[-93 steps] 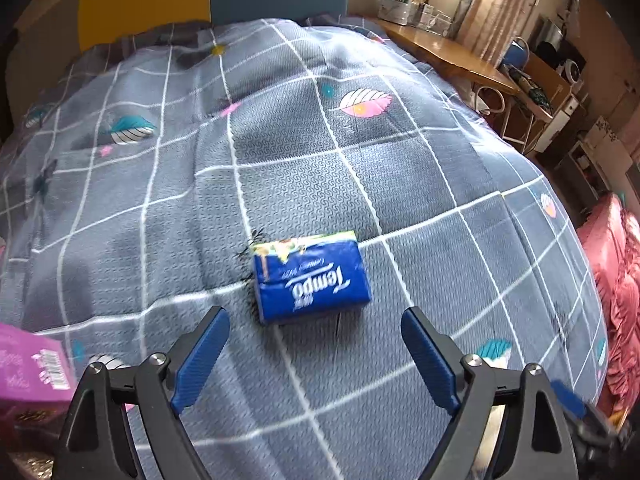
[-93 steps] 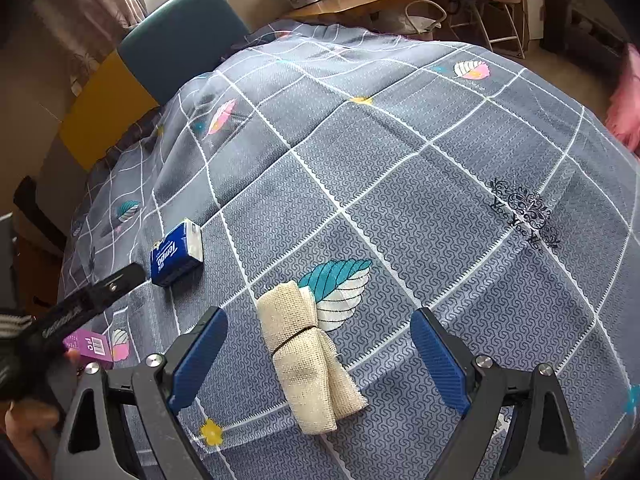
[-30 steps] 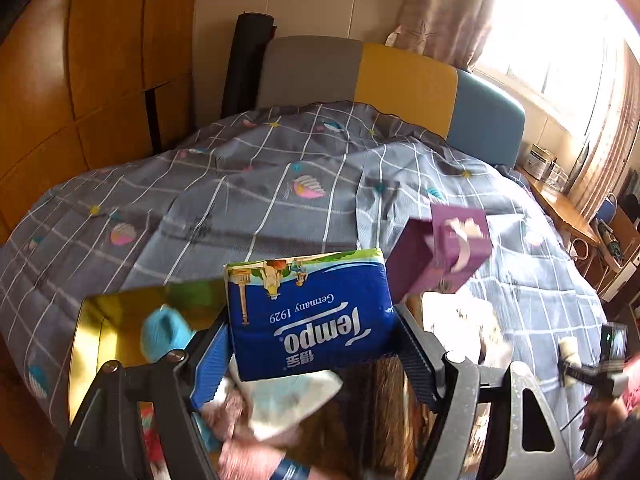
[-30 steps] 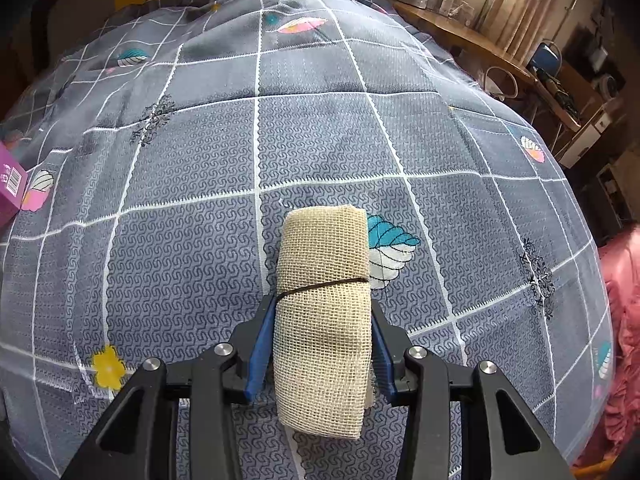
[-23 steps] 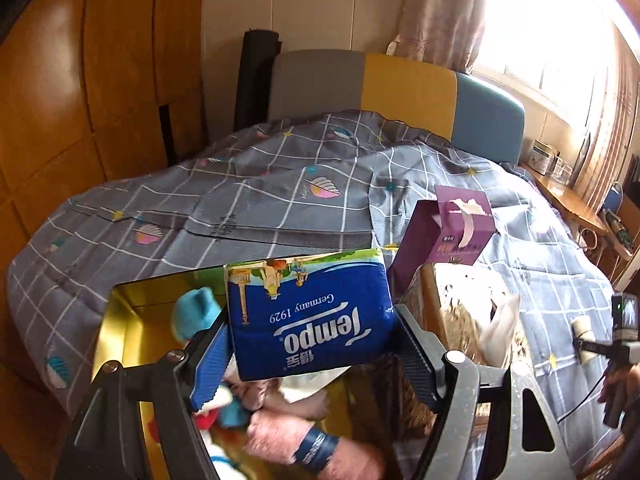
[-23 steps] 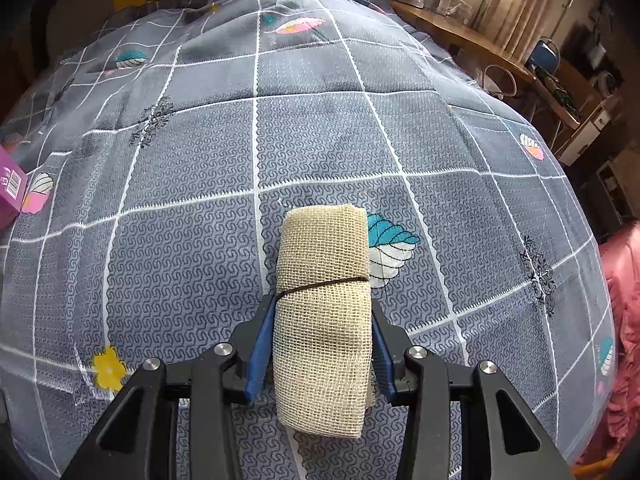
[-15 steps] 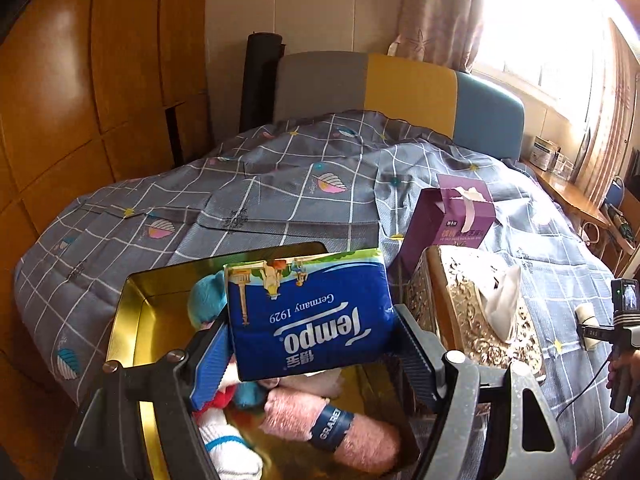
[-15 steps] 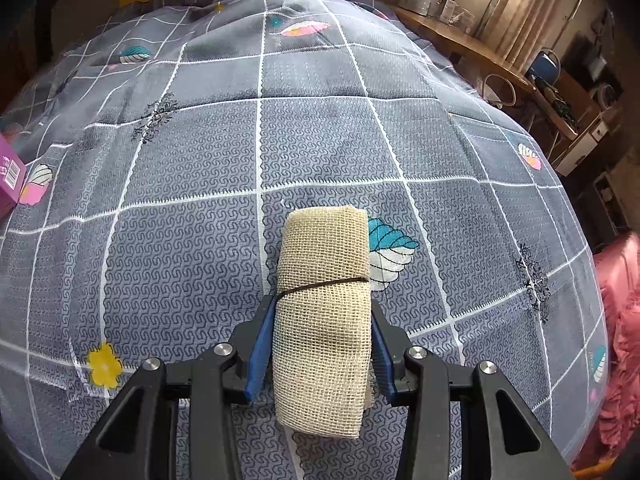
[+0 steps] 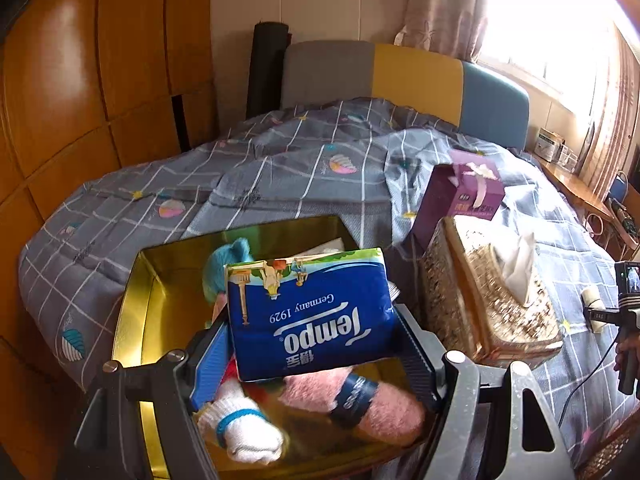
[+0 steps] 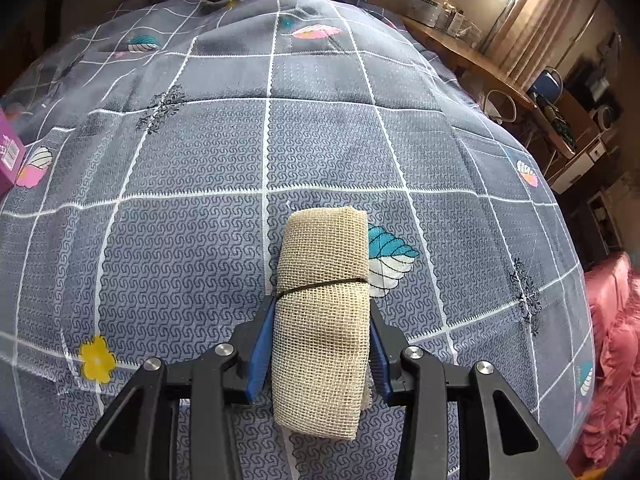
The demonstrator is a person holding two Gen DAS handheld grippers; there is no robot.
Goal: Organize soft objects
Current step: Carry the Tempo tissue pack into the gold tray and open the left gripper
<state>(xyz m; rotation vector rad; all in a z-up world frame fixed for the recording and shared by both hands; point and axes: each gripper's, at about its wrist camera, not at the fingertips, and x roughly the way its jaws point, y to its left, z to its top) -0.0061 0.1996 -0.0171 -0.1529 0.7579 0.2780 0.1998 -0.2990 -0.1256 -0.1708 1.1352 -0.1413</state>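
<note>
Over the gold tin (image 9: 132, 312), my left claw (image 9: 312, 344) clamped the tissue pack (image 9: 308, 312); I judged a low release best, while my right claw (image 10: 320, 344), just tightened, gripped the burlap roll (image 10: 322, 312).

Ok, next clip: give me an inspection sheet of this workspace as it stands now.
Surface: grey checked bedspread.
Job's things: blue Tempo tissue pack above gold tin; beige mesh roll on the bedspread.
Clutter: tin holds pink towel roll, white sock; purple tissue box, gold tissue box beside it.
Grippers: left gripper shut on pack; right gripper shut on roll.
Cables: black cable.
Surroundings: headboard, wooden wardrobe, curtains.
</note>
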